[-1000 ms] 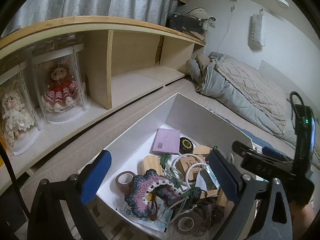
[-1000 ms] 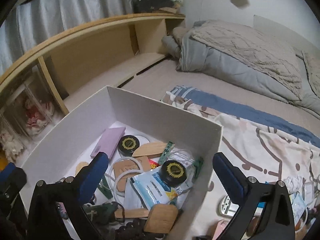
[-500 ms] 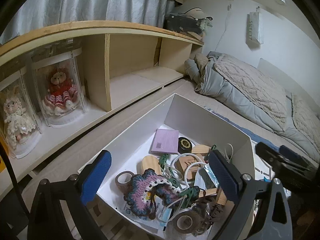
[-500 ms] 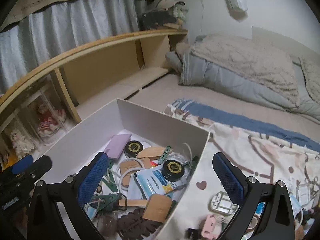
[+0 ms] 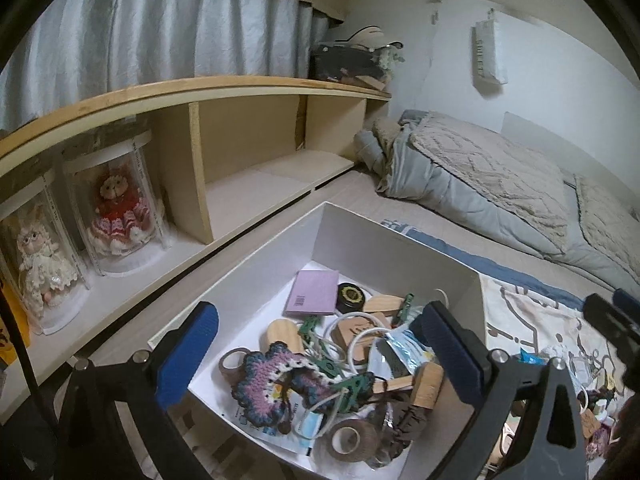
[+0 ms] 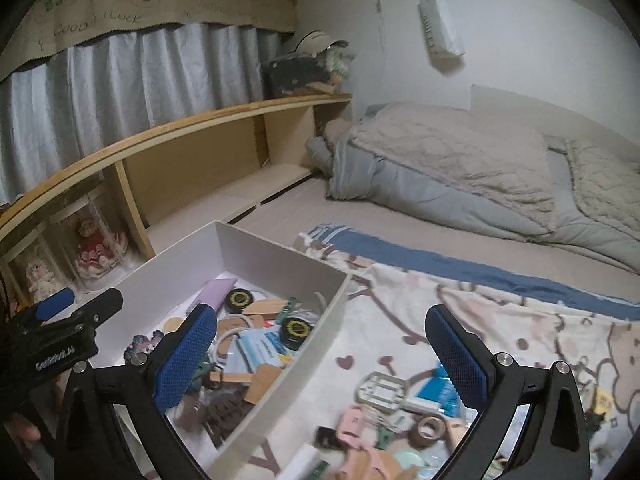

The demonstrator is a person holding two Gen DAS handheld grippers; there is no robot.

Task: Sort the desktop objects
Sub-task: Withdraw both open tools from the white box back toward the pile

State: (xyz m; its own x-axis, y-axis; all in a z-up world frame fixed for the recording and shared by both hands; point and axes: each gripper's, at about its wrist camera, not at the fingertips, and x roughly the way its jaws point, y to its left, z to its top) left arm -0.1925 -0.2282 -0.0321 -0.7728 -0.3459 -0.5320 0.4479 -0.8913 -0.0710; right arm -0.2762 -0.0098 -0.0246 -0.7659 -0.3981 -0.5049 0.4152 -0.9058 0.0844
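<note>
The left gripper (image 5: pixel 320 360) hangs over a white box (image 5: pixel 256 264) with its blue-padded fingers (image 5: pixel 188 352) spread wide and nothing between them; the right gripper (image 6: pixel 320 356) is likewise wide apart and empty, straddling the box's right wall (image 6: pixel 304 364) and a patterned blanket (image 6: pixel 520 320). In the left wrist view the box holds a jumble: a lilac card (image 5: pixel 314 293) at 12 o'clock near the far wall, a round black tin (image 5: pixel 351 295) just beside it at 1 o'clock, a crocheted purple and teal piece (image 5: pixel 272 380) at 7 o'clock, a brown tape roll (image 5: pixel 348 440) at 6 o'clock by the near wall, and a white cable (image 5: pixel 360 340) looped through the middle. In the right wrist view, loose things lie on the blanket outside the box at 5 o'clock, blurred: a second tape roll (image 6: pixel 430 429), a clear plastic frame (image 6: pixel 380 392) and a pink clip (image 6: pixel 352 424). A wooden shelf (image 5: pixel 248 92) runs at 10 o'clock, with two dolls in clear cases (image 5: pixel 116 208) in its left bay, and a grey quilt (image 5: pixel 480 176) lies at 2 o'clock
</note>
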